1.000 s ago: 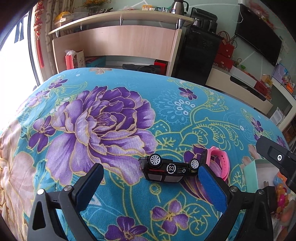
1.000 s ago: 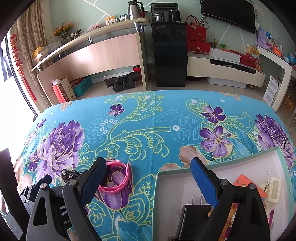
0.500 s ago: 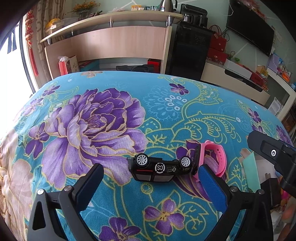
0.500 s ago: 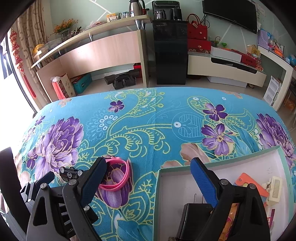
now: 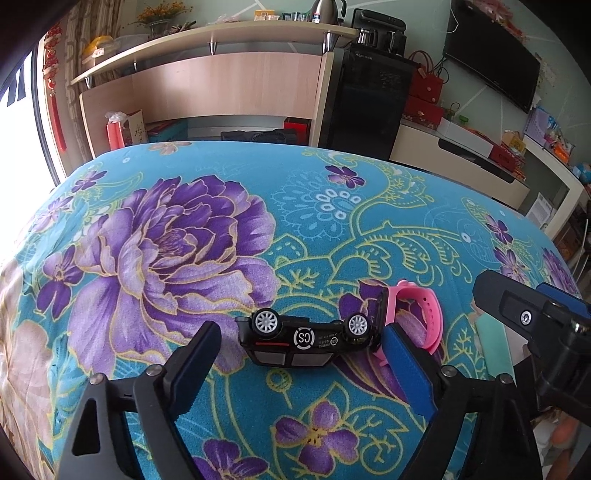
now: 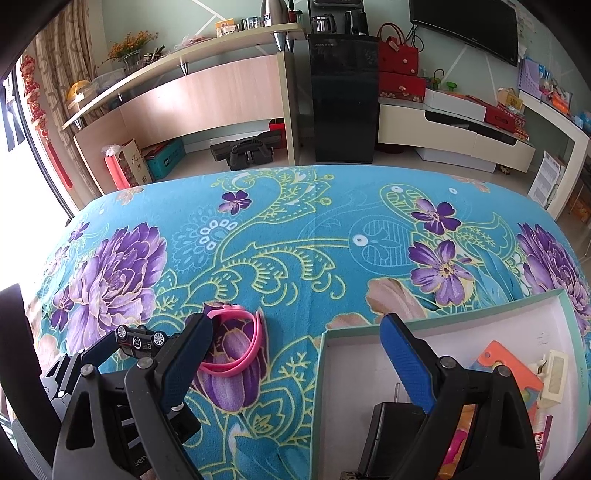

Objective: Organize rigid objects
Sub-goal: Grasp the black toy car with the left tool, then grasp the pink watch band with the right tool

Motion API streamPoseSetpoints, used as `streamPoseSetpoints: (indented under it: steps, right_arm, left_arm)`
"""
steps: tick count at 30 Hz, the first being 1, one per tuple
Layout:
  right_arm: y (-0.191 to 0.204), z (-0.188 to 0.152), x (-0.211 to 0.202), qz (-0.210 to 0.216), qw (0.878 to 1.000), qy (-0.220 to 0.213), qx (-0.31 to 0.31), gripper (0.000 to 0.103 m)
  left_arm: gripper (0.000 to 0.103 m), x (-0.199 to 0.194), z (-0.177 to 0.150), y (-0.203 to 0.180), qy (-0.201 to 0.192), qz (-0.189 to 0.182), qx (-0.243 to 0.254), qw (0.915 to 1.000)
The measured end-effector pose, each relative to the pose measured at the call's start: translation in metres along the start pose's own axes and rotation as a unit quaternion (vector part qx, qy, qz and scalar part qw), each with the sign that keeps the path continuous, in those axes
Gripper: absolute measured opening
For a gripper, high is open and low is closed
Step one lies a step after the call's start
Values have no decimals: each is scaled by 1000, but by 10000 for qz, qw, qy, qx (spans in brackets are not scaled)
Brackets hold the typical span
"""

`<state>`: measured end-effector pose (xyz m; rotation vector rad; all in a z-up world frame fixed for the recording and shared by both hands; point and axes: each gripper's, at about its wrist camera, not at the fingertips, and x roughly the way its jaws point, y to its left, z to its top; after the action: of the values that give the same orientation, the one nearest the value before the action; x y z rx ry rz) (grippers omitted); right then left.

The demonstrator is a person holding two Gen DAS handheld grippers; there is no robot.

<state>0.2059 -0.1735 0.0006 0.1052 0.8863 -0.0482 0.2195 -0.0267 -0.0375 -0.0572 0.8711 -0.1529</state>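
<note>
While its jaws have just been closing, the left hand-held gripper (image 5: 299,363) remains apart around the overturned black toy car (image 5: 304,341), pads not pressing. Right hand-held gripper (image 6: 295,354) stands wide apart, empty, over the white box's (image 6: 443,325) rim. Beyond the car lies the pink wristband (image 5: 417,317) on the floral cloth (image 5: 332,221).

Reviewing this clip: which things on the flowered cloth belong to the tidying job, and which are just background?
Job: toy car lying wheels-up between the left gripper's closing jaws, not yet gripped; pink band beside it; open box already holding items, under the open right gripper.

Background: shelf, black cabinet, television.
</note>
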Motion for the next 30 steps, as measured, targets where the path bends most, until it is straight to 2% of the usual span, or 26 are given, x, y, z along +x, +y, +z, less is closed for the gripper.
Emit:
streamPoseSetpoints:
  steps: [3, 12, 18, 25, 30]
  right_arm:
    - [0, -1, 1, -4, 10000, 9, -7, 93]
    - [1, -1, 2, -24, 10000, 12, -16, 93]
    - [3, -1, 3, -25, 10000, -9, -58, 93]
    - [22, -4, 7, -16, 9992, -48, -402, 93]
    - [42, -8, 11, 109, 9978, -124, -643, 92]
  left_arm:
    - [80, -2, 0, -1, -8, -98, 29, 9999]
    - [77, -7, 1, 3, -24, -85, -38, 10000]
    - [77, -23, 5, 32, -192, 192, -620, 9977]
    - [77, -46, 4, 70, -406, 477, -1433, 9877]
    - [77, -57, 1, 89, -478, 509, -1797, 9812]
